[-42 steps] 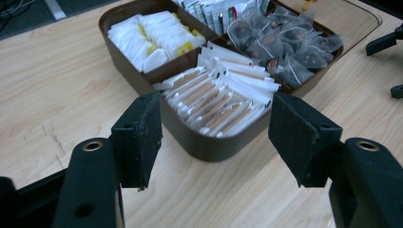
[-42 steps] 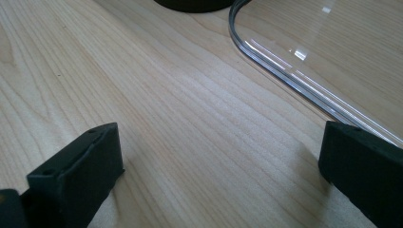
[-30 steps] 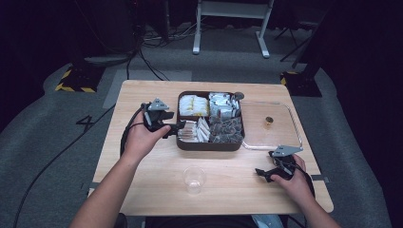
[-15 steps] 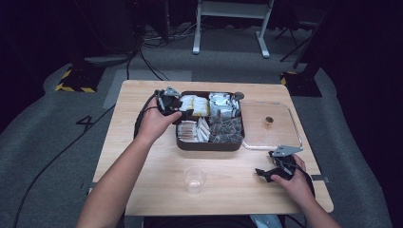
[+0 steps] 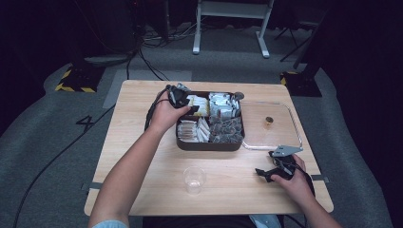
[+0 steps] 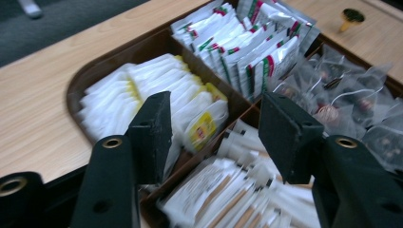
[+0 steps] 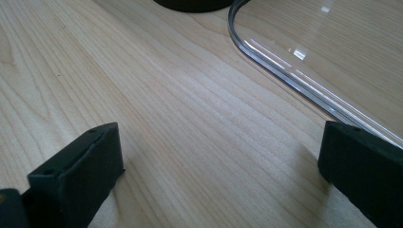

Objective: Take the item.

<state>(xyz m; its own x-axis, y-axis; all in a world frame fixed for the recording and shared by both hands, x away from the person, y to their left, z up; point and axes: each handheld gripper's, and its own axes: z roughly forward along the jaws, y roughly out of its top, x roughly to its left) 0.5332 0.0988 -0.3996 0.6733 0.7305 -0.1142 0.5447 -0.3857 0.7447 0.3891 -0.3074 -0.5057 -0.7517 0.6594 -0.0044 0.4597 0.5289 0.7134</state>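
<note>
White paper tea-bag sachets with yellow tags lay packed in the far-left compartment of the dark brown divided tray at mid-table. Left gripper hovered just above them, jaws apart and just narrowing, nothing clamped. Right gripper rested wide open on the pale wooden table, beside the clear plastic lid.

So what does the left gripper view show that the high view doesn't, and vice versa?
Left gripper view: yellow tags on the tea bags, red-green print on the sachets, threads on the pyramid bags. High view: the plastic cup, the right gripper resting open on the table, the whole clear lid. Both: the dark tray, the lid's knob, and the left gripper above the tea bags, jaws just closing, nothing pinched.
</note>
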